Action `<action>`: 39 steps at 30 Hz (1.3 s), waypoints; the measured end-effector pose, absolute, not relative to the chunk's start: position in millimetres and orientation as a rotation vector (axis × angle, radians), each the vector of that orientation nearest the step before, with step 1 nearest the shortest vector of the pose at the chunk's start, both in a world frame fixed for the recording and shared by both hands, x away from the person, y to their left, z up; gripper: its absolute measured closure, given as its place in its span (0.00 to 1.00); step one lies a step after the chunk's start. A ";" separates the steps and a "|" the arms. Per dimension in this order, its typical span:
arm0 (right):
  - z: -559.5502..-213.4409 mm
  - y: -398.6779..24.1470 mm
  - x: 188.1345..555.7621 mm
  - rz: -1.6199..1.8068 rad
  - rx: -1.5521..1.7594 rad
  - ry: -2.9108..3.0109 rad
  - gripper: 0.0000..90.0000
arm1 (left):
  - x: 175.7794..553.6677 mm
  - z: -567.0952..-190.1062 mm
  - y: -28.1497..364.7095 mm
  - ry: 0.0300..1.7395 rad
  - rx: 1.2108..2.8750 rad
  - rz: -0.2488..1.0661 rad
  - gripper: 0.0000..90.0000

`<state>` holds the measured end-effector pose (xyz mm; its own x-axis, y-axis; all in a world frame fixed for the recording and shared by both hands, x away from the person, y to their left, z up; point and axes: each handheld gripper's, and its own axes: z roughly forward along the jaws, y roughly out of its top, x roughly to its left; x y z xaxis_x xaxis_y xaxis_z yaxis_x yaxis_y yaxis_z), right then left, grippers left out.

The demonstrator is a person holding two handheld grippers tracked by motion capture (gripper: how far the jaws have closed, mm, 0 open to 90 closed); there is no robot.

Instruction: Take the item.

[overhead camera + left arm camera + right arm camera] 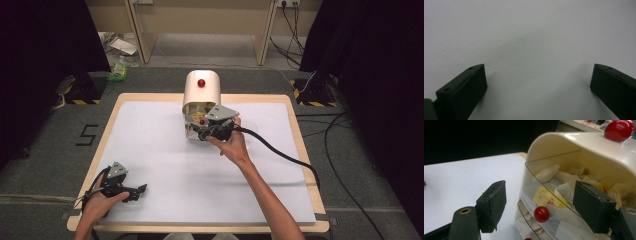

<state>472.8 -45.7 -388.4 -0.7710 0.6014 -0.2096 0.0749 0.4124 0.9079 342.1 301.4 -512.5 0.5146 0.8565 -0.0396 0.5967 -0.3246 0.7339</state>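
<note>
1. A cream dispenser box (pixel 201 90) is standing at the far middle of the white table (pixel 150 150) — rounded top, red knob (pixel 201 83) on top.
2. Its clear drawers (pixel 554 202) are showing paper sachets (pixel 549 197) inside; one small red drawer knob (pixel 541 214) is facing outward.
3. The right gripper (pixel 540 205) is sitting released, jaws spread wide either side of that drawer knob — gripping nothing.
4. The left gripper (pixel 537 87) is resting near the table's front-left corner, jaws wide apart and empty.

Box (pixel 574 145): glossy cream plastic, red shiny knob (pixel 541 214) on clear plastic drawer (pixel 554 202) w/ paper sachets (pixel 546 196). Table (pixel 150 150): matt white top, pale wood rim. Jaw pads: matt black, rough edge.
</note>
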 end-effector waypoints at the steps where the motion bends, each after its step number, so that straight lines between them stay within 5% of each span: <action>1: -389.1 -45.9 474.4 1.342 0.571 2.166 0.31 | 342.1 -512.4 301.4 1.182 2.047 0.468 0.00; 39: -394.7 -60.9 423.5 1.401 0.494 2.242 0.33 | 341.9 -512.4 301.3 1.183 2.048 0.469 0.00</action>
